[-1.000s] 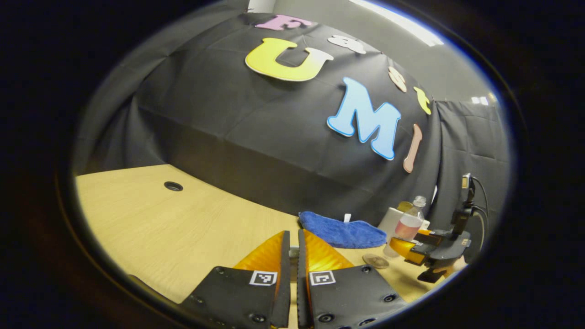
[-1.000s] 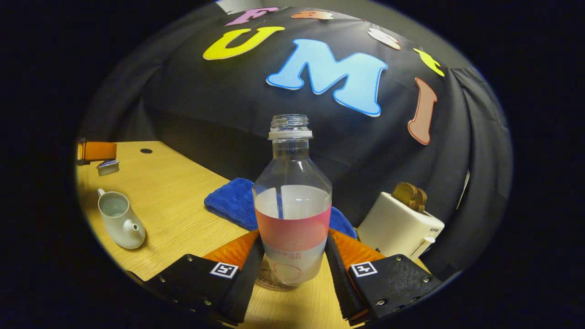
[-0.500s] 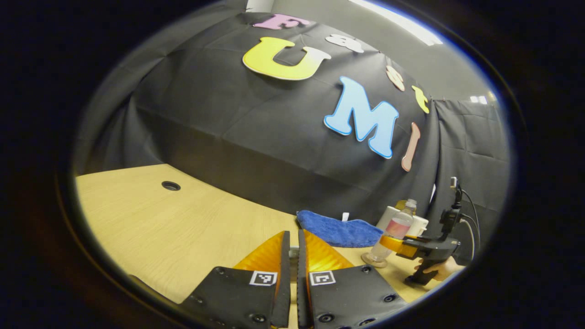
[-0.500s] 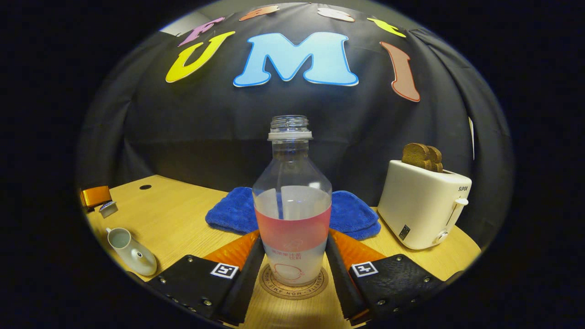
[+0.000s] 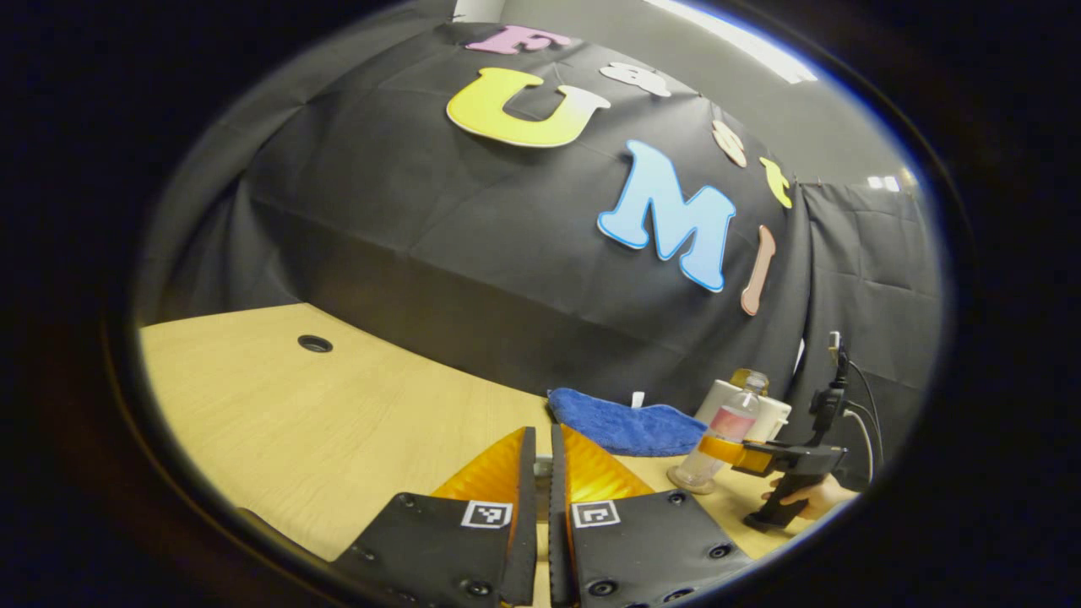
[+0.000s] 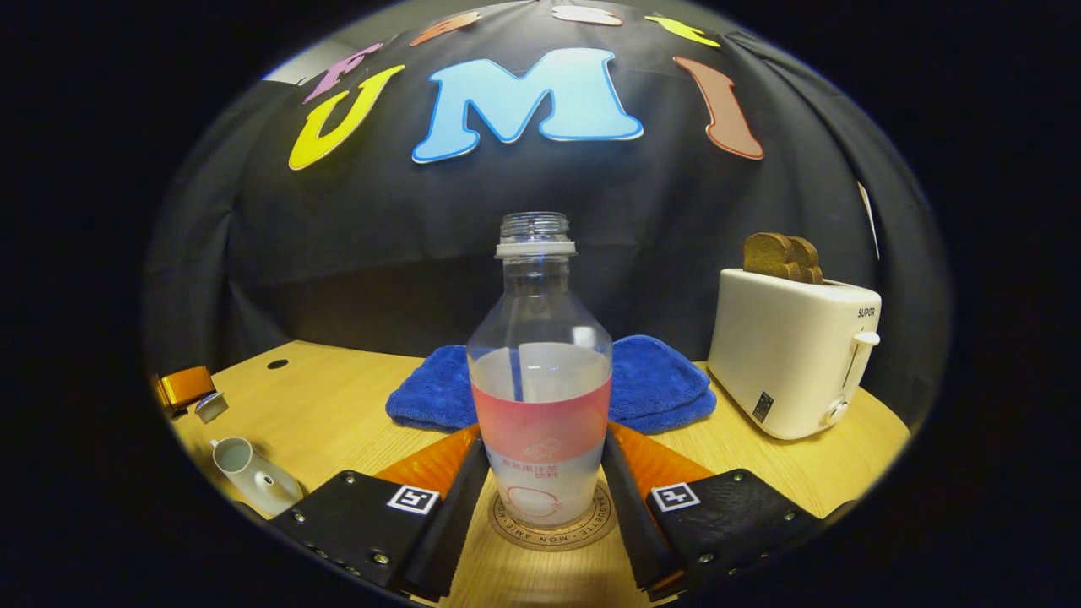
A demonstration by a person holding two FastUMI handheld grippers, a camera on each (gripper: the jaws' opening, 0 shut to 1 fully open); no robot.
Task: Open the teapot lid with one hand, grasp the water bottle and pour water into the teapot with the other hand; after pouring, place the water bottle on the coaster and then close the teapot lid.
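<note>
On the wooden surface [image 6: 338, 405], behind the water bottle [image 6: 540, 371], a white toaster [image 6: 790, 355] and a blue cloth [image 6: 659, 384] are seen. Upright on the coaster [image 6: 591, 528] the bottle is gripped by the right gripper [image 6: 540, 473] jaws. Far left of the bottle sits the lidless teapot [image 6: 249, 473]. The left gripper [image 5: 542, 473] jaws are nearly closed; whether the lid [image 6: 209, 407] is pinched cannot be told.

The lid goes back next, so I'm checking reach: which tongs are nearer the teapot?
Left. The left tongs sit just beyond the teapot at the table's far left; the right tongs are farther away, around the water bottle.
</note>
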